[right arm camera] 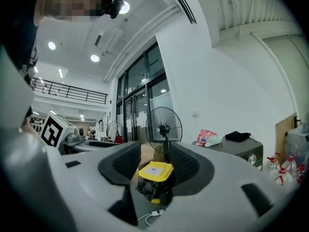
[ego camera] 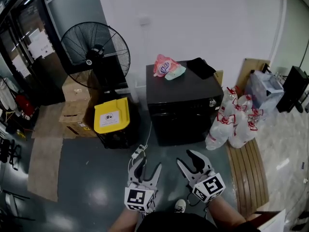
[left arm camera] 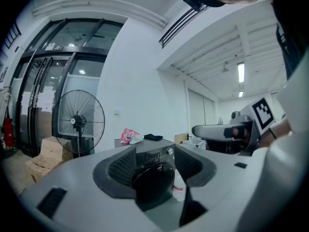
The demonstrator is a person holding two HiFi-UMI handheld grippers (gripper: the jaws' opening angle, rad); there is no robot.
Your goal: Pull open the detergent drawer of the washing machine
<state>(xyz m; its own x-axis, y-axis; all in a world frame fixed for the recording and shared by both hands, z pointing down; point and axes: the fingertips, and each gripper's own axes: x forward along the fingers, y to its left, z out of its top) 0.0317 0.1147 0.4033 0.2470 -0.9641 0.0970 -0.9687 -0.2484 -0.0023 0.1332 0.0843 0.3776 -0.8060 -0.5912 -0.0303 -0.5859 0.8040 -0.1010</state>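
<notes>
Head view: black washing machine (ego camera: 186, 105), pink pouch (ego camera: 164, 65) on top; yellow-lidded black bin (ego camera: 112, 117), shut; left gripper (ego camera: 147, 166), right gripper (ego camera: 184, 156): jaws apart, empty.

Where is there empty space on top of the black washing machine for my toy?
The front half of the black washing machine's top is bare. Its back edge is crowded: a pink plastic bag on the left, a black cloth on the right. The grey floor in front is free; clear bags with red ties crowd the machine's right side.
</notes>
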